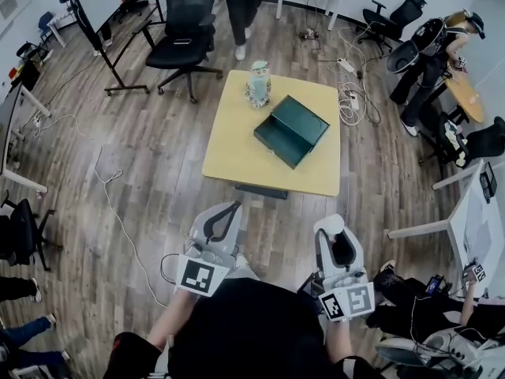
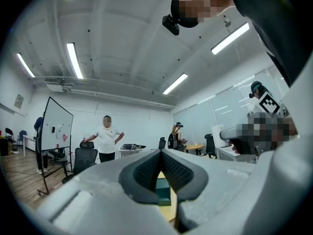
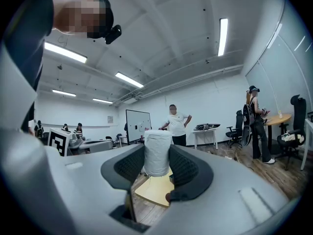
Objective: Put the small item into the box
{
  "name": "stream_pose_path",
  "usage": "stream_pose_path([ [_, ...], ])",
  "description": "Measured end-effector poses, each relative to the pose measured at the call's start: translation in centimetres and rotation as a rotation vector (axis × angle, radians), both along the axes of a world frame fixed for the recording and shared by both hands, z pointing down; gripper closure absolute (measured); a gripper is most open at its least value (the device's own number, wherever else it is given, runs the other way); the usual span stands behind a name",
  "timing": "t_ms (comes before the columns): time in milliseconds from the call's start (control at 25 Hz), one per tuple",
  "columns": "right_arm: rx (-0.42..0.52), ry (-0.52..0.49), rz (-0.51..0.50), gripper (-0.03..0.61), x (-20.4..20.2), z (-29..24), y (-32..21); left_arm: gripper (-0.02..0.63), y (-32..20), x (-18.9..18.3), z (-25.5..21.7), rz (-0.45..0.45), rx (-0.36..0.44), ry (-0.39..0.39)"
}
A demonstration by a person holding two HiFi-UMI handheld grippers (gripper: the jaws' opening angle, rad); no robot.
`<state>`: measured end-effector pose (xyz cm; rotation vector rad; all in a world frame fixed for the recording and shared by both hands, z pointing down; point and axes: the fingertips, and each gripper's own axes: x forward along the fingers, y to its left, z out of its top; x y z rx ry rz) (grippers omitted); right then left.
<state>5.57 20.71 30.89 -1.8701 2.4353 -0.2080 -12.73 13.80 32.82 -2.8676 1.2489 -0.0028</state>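
Observation:
An open dark green box (image 1: pixel 291 130) lies on the yellow table (image 1: pixel 237 158), and a pale patterned jar (image 1: pixel 258 84) stands near the table's far edge. Both grippers hang close to my body, well short of the table. My right gripper (image 1: pixel 332 226) (image 3: pixel 157 156) is shut on an upright white roll (image 3: pixel 157 153), with a pad pressed to each side of it. My left gripper (image 1: pixel 233 207) (image 2: pixel 160 153) is shut and holds nothing. Through the gap under its tips, a slice of the green box (image 2: pixel 164 190) shows.
A black office chair (image 1: pixel 186 34) and a standing person (image 1: pixel 243 6) are beyond the table. Cables and a power strip (image 1: pixel 347 85) lie on the wood floor to its right. A whiteboard on a stand (image 1: pixel 106 6) is at the back left. People sit at desks on the right (image 1: pixel 430 61).

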Motion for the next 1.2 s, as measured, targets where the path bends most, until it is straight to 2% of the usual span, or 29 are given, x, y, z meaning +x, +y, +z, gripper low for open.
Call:
stream_pose_path([
  [440, -0.016, 0.017, -0.014, 0.414, -1.4, 0.3, -2.4, 0.612, -1.6, -2.5, 1.2, -0.032, -0.022, 0.01],
  [720, -0.035, 0.008, -0.049, 0.414, -1.3, 1.2, -4.8, 0.612, -2.9, -2.9, 1.5, -0.064, -0.017, 0.0],
  [1200, -0.035, -0.024, -0.066, 0.414, -0.1, 1.6, -13.3, 0.612, -10.5, -2.9, 1.4, -0.107, -0.015, -0.026],
])
